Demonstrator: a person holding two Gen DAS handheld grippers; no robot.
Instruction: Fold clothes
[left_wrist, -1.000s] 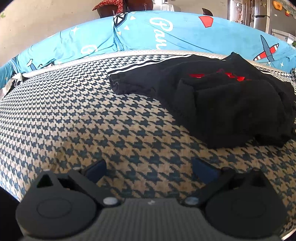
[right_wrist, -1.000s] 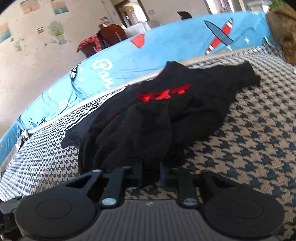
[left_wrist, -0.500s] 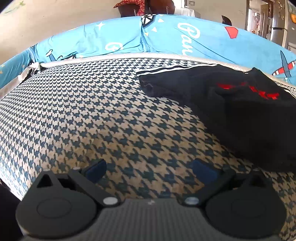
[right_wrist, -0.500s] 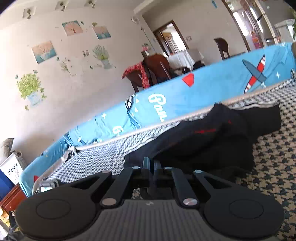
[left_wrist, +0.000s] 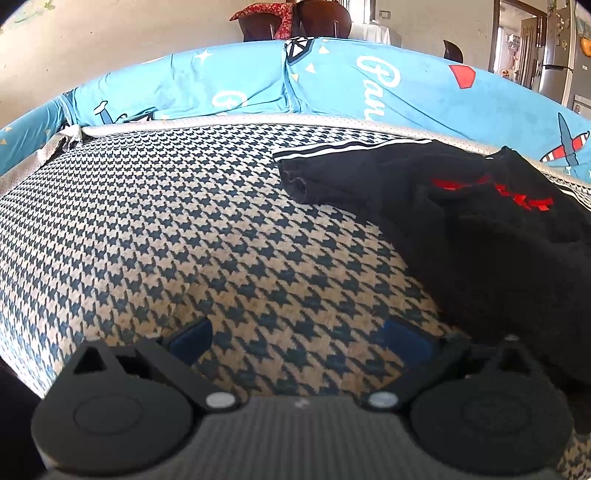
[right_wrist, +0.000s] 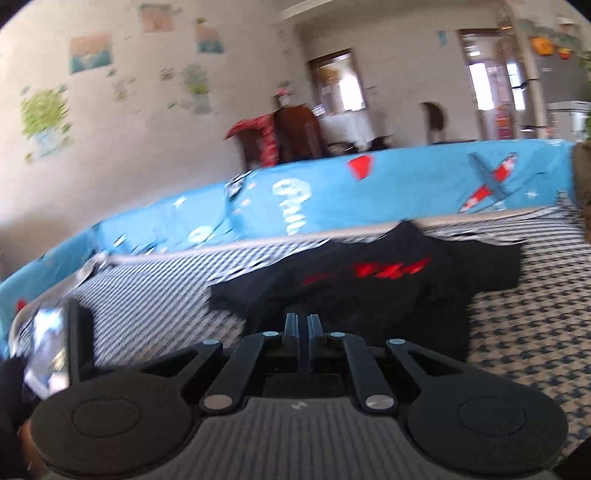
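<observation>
Right gripper (right_wrist: 303, 325) pinched together, pads nearly touching, and I can't tell if black cloth is caught between them. Left gripper (left_wrist: 295, 341) spread wide, holding nothing, over bare houndstooth cover (left_wrist: 177, 229). Black garment (left_wrist: 498, 236) lies bunched by the blue cushion (left_wrist: 369, 85).

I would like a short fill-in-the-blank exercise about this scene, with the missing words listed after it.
1. The black garment carries lettering in the colour ____.
2. It lies on a houndstooth-patterned cover, in front of a cushion coloured ____.
3. The fingers of the left gripper stand ____, with nothing between them.
4. The right gripper is ____.

Missing words: red; blue; open; shut
</observation>
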